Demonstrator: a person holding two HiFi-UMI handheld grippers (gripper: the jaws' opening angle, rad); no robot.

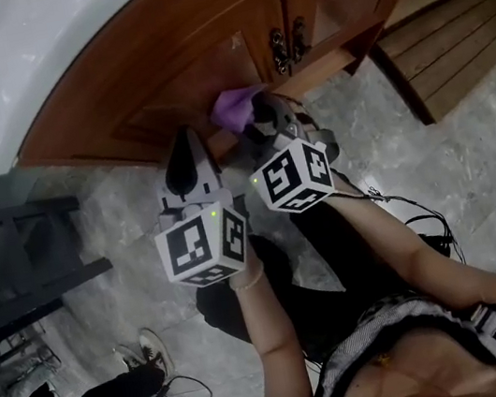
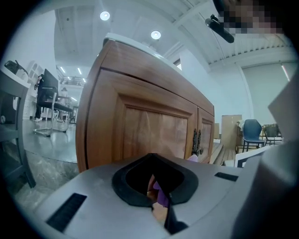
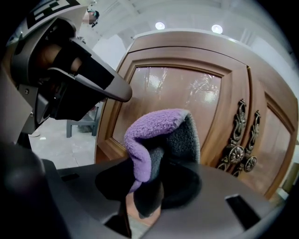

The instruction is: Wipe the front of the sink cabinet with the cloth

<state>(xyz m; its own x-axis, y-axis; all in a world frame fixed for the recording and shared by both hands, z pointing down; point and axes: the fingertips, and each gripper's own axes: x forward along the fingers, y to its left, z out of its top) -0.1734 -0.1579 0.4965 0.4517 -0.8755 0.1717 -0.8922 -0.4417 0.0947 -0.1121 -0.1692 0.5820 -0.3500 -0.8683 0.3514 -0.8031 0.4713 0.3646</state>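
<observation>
A purple-and-grey cloth (image 1: 234, 108) is pinched in my right gripper (image 1: 260, 122), which is shut on it. The cloth (image 3: 156, 135) stands up folded out of the right gripper (image 3: 148, 186), close in front of the brown wooden cabinet door (image 3: 187, 93); whether it touches the wood I cannot tell. My left gripper (image 1: 188, 146) hangs just left of the right one, jaws together and empty, pointing at the cabinet front (image 1: 162, 89). In the left gripper view the left gripper (image 2: 156, 184) faces the left door panel (image 2: 145, 130).
Ornate metal handles (image 1: 287, 43) sit where the two doors meet, right of the cloth. A white sink top (image 1: 41, 49) overhangs the cabinet. A dark stool (image 1: 12, 263) stands to the left, wooden planks (image 1: 455, 23) to the right. Another person's shoe (image 1: 151, 350) is on the floor.
</observation>
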